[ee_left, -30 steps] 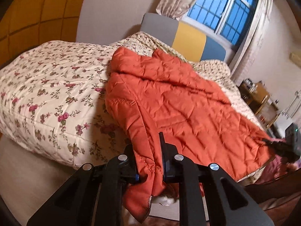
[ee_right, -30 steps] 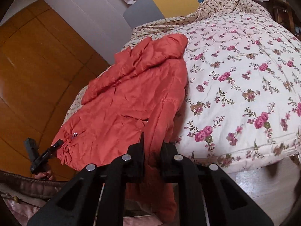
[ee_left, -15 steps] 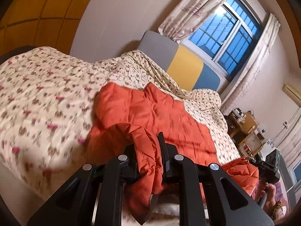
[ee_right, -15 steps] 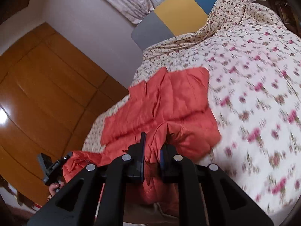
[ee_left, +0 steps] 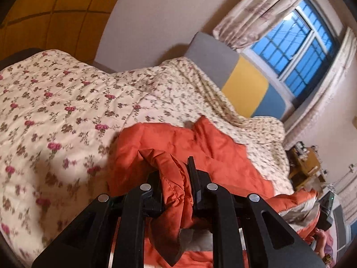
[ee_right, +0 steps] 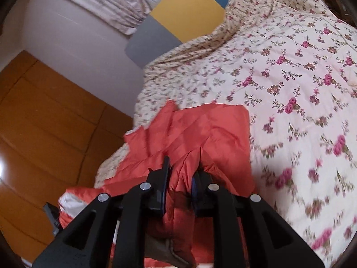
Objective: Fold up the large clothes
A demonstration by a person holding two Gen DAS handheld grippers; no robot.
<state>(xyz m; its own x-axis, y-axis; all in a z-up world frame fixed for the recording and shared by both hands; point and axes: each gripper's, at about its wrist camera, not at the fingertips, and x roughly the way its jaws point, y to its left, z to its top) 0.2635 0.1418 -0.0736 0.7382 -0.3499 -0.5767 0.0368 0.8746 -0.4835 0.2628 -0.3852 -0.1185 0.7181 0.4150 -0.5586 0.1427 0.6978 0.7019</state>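
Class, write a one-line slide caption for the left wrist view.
Left gripper clamps orange jacket fabric above floral quilt.

Warm, dim indoor light. The window (ee_left: 296, 51) glows blue at the left view's upper right. Glare spots the wooden wardrobe (ee_right: 44, 134) at the right view's left edge. The floral quilt (ee_right: 312, 167) smears with motion blur; fisheye corners go black.

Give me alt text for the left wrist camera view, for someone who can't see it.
The left tongs pinch a bunched edge of an orange jacket, whose far part lies on a floral quilt covering a bed. Behind are a grey, yellow and blue headboard, a curtained window and a wooden wardrobe.
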